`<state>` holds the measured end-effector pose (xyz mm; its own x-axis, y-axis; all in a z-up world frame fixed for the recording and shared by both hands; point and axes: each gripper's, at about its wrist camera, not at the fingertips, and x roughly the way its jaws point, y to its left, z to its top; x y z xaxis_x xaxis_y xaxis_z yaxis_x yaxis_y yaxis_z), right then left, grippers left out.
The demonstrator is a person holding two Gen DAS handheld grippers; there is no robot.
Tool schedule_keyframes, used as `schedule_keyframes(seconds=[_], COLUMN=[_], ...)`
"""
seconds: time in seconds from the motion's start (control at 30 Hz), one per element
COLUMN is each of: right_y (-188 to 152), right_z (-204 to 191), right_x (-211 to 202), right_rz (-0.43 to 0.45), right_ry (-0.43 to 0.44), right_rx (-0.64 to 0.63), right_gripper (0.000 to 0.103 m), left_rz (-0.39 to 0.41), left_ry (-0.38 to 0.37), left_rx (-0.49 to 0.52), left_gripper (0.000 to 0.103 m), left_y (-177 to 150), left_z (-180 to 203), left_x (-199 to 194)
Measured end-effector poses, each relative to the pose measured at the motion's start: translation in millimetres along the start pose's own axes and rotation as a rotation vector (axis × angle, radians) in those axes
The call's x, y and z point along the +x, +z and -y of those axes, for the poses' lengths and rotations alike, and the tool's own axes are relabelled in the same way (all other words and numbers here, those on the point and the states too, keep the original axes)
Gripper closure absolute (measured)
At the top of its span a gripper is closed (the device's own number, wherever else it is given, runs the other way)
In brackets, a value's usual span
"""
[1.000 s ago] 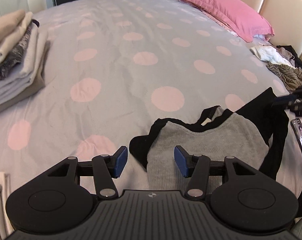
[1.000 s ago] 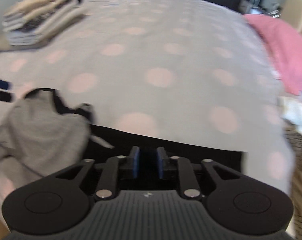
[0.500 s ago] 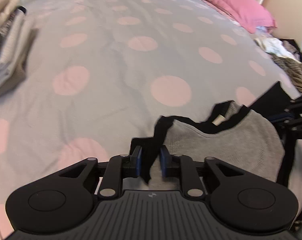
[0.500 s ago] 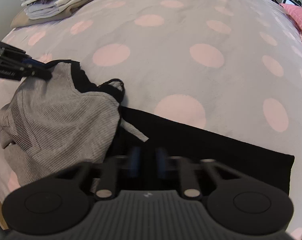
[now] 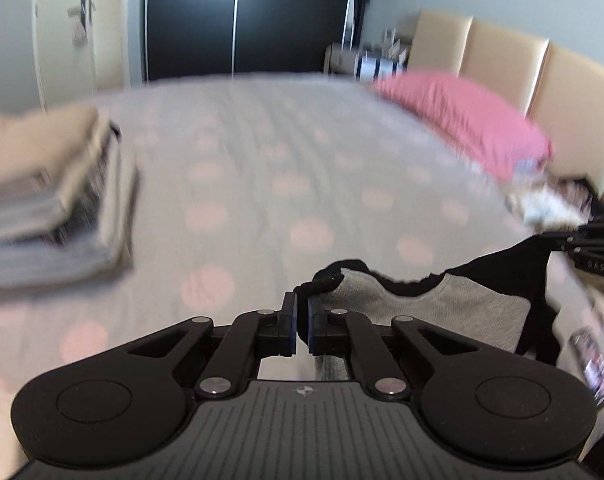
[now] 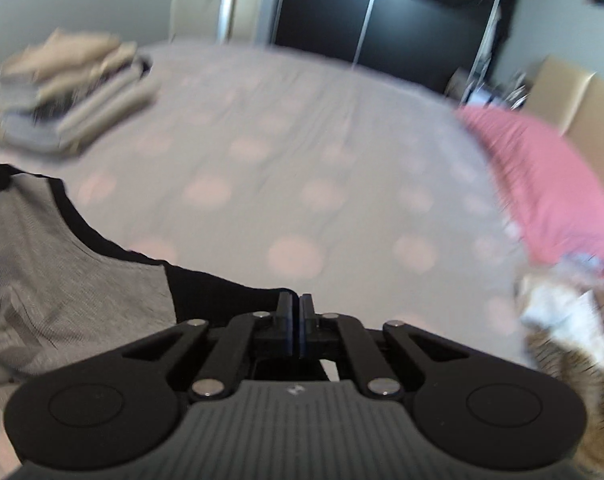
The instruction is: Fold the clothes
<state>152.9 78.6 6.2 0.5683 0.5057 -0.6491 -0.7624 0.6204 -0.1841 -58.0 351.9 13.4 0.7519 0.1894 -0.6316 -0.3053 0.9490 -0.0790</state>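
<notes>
Both grippers have risen off the bed since the earlier frames and their jaws, then apart, are now clenched. Left gripper (image 5: 301,312) pinches the black trim of the grey-and-black top (image 5: 422,312) at one shoulder; right gripper (image 6: 295,316) clamps the black edge at the other. Top (image 6: 74,296) hangs between them, lifted above the bed (image 5: 302,184), its upper edge stretched side to side from gripper to gripper, body drooping downward toward the near edge. Long axis: roughly vertical, as far as blur allows.

Progress, judged: early for this piece. It is picked up, no fold yet made. Folded stack (image 5: 50,208) sits far left; unfolded clothes (image 6: 562,320) wait beside the pink pillow (image 5: 466,120).
</notes>
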Motion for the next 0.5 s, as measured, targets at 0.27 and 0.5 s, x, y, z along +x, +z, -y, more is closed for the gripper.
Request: schedule_keyframes(seconds=[0.27, 0.5], right_y=[56, 67], right_z=[30, 34], right_x=[-96, -142], right_rz=[0.256, 0.345], right_ry=[-0.110, -0.140], right_rx=[0.037, 0.019], right_gripper=[0.100, 0.100], left_rz=[0.287, 0.297], left_ry=[0.047, 0.045], left_rx=[0.061, 0.214], left_gripper=[0.100, 0.100], left_y=[68, 65], left_z=[14, 49], left_x=[-116, -146])
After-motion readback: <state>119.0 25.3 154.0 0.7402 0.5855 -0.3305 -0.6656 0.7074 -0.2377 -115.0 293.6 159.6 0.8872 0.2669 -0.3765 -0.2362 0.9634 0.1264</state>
